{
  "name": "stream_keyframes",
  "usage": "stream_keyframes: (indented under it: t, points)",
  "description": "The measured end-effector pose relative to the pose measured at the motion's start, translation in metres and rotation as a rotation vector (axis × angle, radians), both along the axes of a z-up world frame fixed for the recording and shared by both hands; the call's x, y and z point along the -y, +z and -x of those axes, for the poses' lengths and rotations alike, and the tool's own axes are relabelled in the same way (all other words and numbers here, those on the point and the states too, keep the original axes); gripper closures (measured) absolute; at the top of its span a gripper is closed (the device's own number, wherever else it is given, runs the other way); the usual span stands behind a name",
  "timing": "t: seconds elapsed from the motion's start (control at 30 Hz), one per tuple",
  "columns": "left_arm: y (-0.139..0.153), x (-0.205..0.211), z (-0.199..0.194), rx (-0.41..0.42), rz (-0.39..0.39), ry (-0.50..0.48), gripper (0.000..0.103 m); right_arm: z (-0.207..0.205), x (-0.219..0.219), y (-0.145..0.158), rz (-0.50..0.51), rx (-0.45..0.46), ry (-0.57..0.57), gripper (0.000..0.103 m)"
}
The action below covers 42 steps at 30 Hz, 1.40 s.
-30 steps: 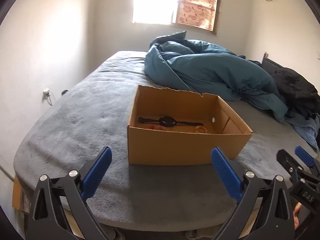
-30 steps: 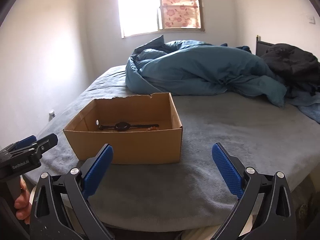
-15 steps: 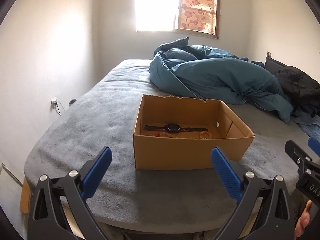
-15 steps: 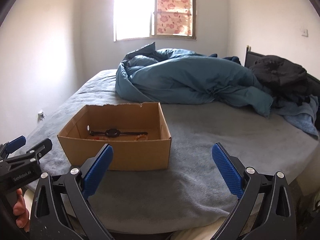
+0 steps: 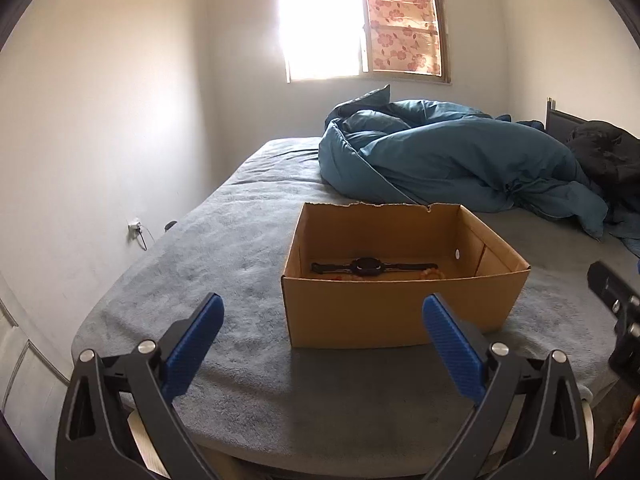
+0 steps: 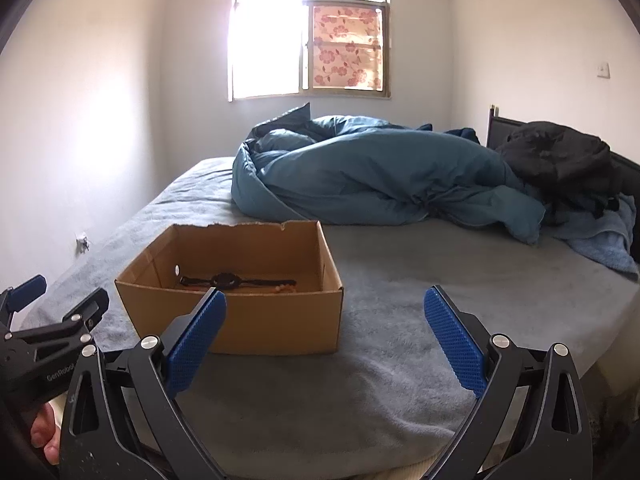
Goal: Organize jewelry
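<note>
An open cardboard box [image 5: 400,312] stands on the grey bed; it also shows in the right wrist view [image 6: 256,320]. Inside lie a black wristwatch [image 5: 366,266], also seen from the right wrist [image 6: 226,280], and orange bead jewelry [image 5: 430,274] beside it, partly hidden by the front wall. My left gripper [image 5: 320,336] is open and empty, in front of the box. My right gripper [image 6: 322,330] is open and empty, in front of the box's right corner. The left gripper also shows at the left edge of the right wrist view [image 6: 48,320].
A crumpled teal duvet [image 6: 380,176] lies behind the box. Black clothing [image 6: 560,160] and a blue towel [image 6: 600,240] lie at the right by the headboard. The grey blanket [image 6: 440,272] covers the bed. A white wall runs along the left side.
Both grippers have drawn back and tilted up, so the box looks smaller and more of the wall and window shows. Both stay open. The box and its contents have not moved.
</note>
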<state>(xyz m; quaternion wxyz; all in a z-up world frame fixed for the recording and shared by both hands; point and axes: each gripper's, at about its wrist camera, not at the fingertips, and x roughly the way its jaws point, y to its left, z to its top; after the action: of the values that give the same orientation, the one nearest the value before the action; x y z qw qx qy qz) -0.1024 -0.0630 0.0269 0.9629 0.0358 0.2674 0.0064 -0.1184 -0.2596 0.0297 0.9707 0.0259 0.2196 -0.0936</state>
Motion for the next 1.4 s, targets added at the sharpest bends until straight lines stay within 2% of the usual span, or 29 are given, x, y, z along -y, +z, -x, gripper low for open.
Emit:
stream_keyframes:
  t: [0.37,1.07,1.4]
  points:
    - [0.002,-0.004,0.002,0.031,0.006,-0.007,0.006,-0.001,0.004,-0.003,-0.018,-0.011,0.008,0.008]
    - [0.001,-0.011,-0.001,0.010,0.034,0.016,0.006,-0.001,0.006,-0.004,-0.025,-0.018,0.001,0.008]
    - [0.002,-0.014,-0.006,-0.018,0.022,0.018,0.006,-0.002,0.008,-0.003,-0.022,-0.017,0.003,0.008]
